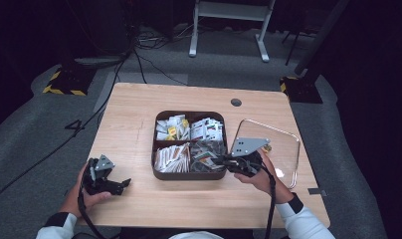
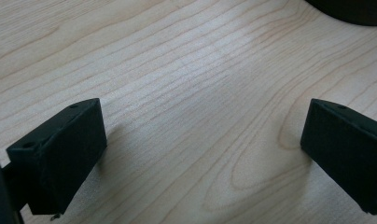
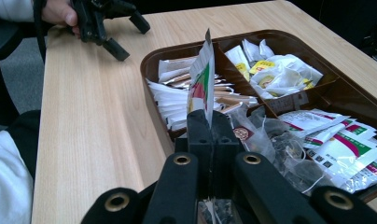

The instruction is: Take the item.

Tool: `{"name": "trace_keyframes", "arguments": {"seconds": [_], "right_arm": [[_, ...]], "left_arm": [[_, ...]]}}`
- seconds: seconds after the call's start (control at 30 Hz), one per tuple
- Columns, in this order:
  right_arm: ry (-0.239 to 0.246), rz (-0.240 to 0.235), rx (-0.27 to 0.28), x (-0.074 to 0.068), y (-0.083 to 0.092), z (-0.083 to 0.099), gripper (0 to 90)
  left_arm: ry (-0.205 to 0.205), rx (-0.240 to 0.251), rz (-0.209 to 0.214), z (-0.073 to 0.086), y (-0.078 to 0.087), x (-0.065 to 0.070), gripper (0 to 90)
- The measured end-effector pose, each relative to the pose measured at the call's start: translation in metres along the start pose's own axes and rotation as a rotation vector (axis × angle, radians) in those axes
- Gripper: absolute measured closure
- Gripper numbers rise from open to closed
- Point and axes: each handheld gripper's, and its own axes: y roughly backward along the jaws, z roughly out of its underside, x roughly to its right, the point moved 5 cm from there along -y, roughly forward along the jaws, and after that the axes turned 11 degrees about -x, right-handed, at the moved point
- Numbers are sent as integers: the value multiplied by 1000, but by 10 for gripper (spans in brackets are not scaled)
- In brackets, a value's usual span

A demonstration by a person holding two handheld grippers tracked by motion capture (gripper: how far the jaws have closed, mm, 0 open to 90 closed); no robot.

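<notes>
- The right tongs (image 3: 209,122) are pressed together, pinching one flat sachet (image 3: 201,79) with a red and green print; it stands on edge above the tray's near right compartment.
- The left tongs (image 2: 203,154) are spread wide with nothing between them, low over bare wood at the near left of the worktop (image 1: 134,119), well apart from the tray.
- There are two tongs, one in each hand; the left hand (image 1: 87,196) rests at the near left edge, the right hand (image 1: 261,179) just right of the tray.
- One brown tray (image 1: 189,175) sits mid-worktop, split into four compartments.
- Far left holds white and yellow tea bags (image 3: 280,74); far right, white sachets with red and green print (image 3: 345,149); near left, a pile of paper sticks (image 3: 177,100); near right, clear pouches of dark leaves (image 3: 280,149). Each heap is too jumbled to count.
- One clear lid (image 1: 283,149) lies right of the tray, partly under the right hand.
- One dark grommet hole (image 1: 236,102) sits beyond the tray.
</notes>
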Motion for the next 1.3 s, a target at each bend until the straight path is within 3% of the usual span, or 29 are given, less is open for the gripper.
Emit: {"name": "trace_keyframes", "arguments": {"seconds": [0.57,1.3], "right_arm": [[73,-77,-71,-37,-17,8,900],[119,-207,-205,-75,-61,21,899]], "left_arm": [[1,0,-2,0,0,0,4],[1,0,-2,0,0,0,4]]}}
